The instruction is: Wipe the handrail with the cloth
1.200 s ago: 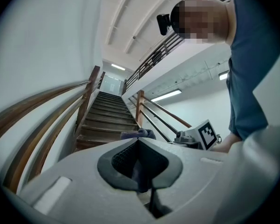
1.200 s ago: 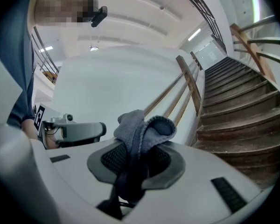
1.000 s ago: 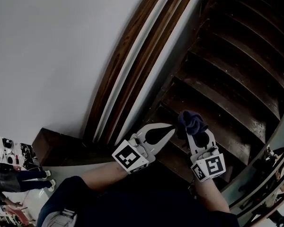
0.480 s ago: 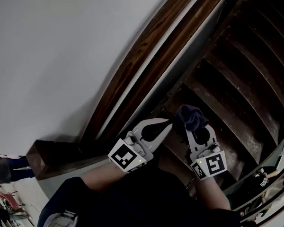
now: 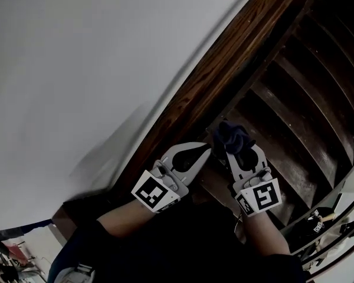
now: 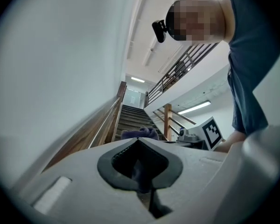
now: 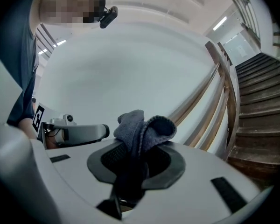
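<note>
Far left: white wall (image 5: 76, 69), bare. Fixed along it is the handrail (image 5: 224, 75), dark wood. Its long axis climbs from lower left to upper right in the head view, following the stairs (image 5: 301, 111).

Left gripper (image 5: 205, 153): jaws pressed together at the tips, nothing caught between them. It lies just beside the rail's lower edge, tips aimed up the flight. This is the nearer of the two to the wood, but it carries nothing to wipe with.

Cloth (image 5: 231, 135): dark blue, bunched into a loose knot that stands proud of the jaw tips. The right gripper view shows the tail of it running down through the jaw opening.

Right gripper (image 5: 227, 152): clamped on the cloth, low on the bundle. It sits on the stair side of the left gripper, the two close together and roughly parallel.

Relation that matters: the rail lies to the left of the cloth and ahead of it, on the wall side. In the head view the cloth looks close to the rail's near edge (contact or a gap, cannot tell). Judgement: wiping not yet begun. The likely need is to carry the cloth leftward onto the wood, then stroke along the rail's axis. The left gripper sits between cloth and rail and may crowd that path.
</note>
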